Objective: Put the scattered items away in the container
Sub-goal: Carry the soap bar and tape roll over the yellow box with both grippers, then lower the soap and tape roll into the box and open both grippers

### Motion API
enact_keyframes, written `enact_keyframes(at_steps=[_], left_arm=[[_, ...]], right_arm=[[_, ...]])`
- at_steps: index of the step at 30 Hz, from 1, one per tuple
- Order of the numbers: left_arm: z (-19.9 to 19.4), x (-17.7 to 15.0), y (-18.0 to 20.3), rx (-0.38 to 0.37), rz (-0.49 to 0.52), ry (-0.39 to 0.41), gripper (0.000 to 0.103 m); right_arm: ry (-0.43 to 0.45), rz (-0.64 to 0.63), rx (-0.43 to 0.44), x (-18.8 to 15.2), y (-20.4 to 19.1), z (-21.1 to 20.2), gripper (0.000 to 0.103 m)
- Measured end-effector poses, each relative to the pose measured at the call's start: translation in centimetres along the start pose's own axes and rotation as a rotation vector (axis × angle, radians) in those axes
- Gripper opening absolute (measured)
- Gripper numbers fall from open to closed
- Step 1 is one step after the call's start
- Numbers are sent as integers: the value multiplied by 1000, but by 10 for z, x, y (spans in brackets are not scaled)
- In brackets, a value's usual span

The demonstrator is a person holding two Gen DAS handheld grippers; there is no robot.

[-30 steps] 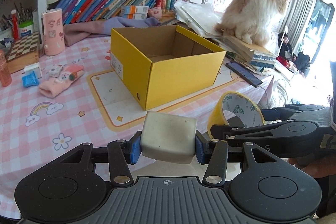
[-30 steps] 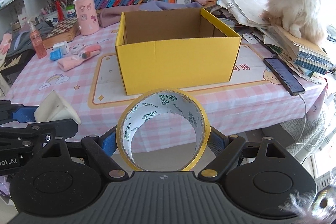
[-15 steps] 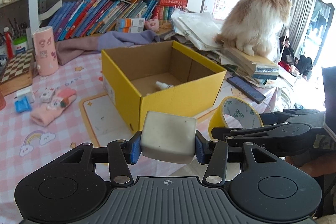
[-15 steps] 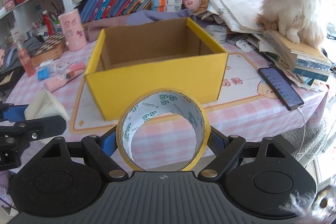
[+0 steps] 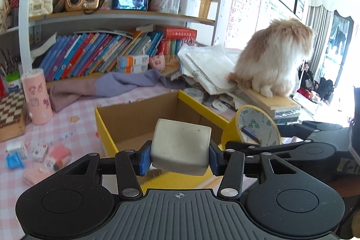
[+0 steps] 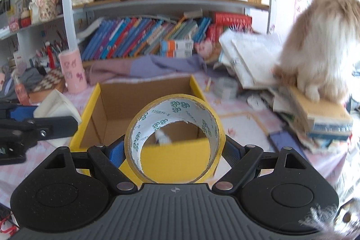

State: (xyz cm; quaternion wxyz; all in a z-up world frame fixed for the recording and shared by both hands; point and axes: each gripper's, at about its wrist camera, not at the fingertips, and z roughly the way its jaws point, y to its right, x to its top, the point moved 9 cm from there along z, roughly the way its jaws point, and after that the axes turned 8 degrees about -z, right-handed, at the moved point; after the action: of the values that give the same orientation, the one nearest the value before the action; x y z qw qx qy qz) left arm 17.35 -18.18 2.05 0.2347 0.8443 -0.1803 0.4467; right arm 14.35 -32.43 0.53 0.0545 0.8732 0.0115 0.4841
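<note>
Pink alphabet wall poster (image 5: 244,15): letters "A", "E", "I", "M" readable down left column. Pink checked tablecloth (image 5: 65,138): faint "DAY". Book spines, green tape-core print: illegible.

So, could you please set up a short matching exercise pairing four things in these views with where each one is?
Things:
1. white block
2. tape roll
3. cat
4. pink cup

Places:
A. on a stack of books
B. held in the right tool
C. standing on the table, left of the yellow box
D. held in the left tool

Pairs: 1-D, 2-B, 3-A, 4-C
</note>
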Motion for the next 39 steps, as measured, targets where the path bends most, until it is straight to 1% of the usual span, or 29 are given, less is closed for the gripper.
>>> enact_keyframes(at_steps=[6, 11, 18, 23, 32, 36, 39], left_arm=[[22, 11, -5, 51, 10, 8, 49], [41, 7, -11, 97, 20, -19, 49], [70, -4, -12, 138, 40, -67, 49], [91, -15, -11, 162, 64, -119, 49], [117, -33, -11, 183, 85, -200, 49], [120, -33, -12, 183, 68, -205, 49], [121, -33, -14, 183, 51, -205, 50]], right_arm=[[37, -31, 16, 24, 13, 21, 84], [40, -46, 39, 34, 18, 40, 84], [30, -79, 94, 44, 14, 72, 84], [-13, -100, 140, 41, 5, 101, 84], [-124, -137, 226, 26, -9, 146, 84], [-182, -159, 258, 17, -14, 162, 84], [-207, -166, 283, 14, -17, 170, 84]])
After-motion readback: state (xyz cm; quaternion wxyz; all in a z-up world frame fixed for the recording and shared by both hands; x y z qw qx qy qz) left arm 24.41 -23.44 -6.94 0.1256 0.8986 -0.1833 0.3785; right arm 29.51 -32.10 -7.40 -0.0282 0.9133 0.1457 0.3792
